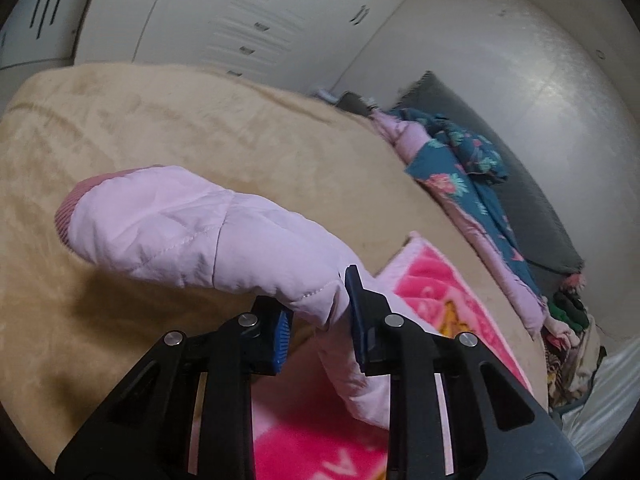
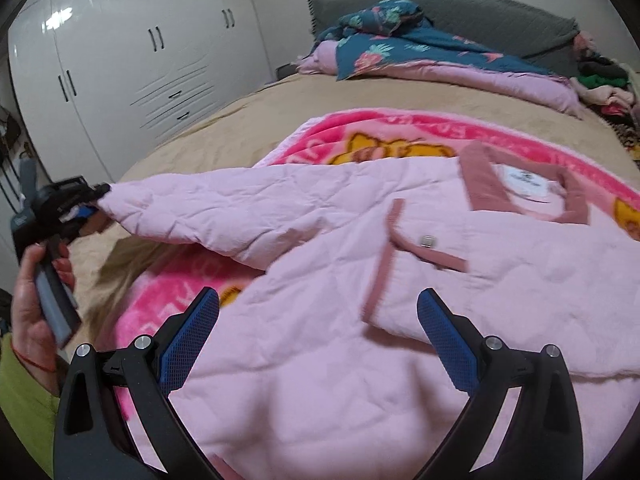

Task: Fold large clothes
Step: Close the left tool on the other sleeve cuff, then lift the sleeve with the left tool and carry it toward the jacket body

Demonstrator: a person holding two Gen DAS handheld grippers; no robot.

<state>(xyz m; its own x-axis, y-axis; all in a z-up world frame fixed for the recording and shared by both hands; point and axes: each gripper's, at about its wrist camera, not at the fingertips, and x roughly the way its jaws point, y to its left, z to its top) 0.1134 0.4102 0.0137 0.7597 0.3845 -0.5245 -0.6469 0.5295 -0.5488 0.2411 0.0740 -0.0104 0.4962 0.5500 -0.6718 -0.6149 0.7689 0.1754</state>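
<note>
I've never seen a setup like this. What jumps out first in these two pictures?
A pale pink quilted jacket spread over a bright pink cartoon blanket on a beige bed fills the right wrist view. At that view's left edge, the left gripper, held in a hand, pinches the jacket's sleeve and holds it off the bed. The right gripper hovers open over the jacket's front.

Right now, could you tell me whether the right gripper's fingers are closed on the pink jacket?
No, the right gripper hangs over the pink jacket with its blue fingers spread wide apart, clamping no fabric.
</note>
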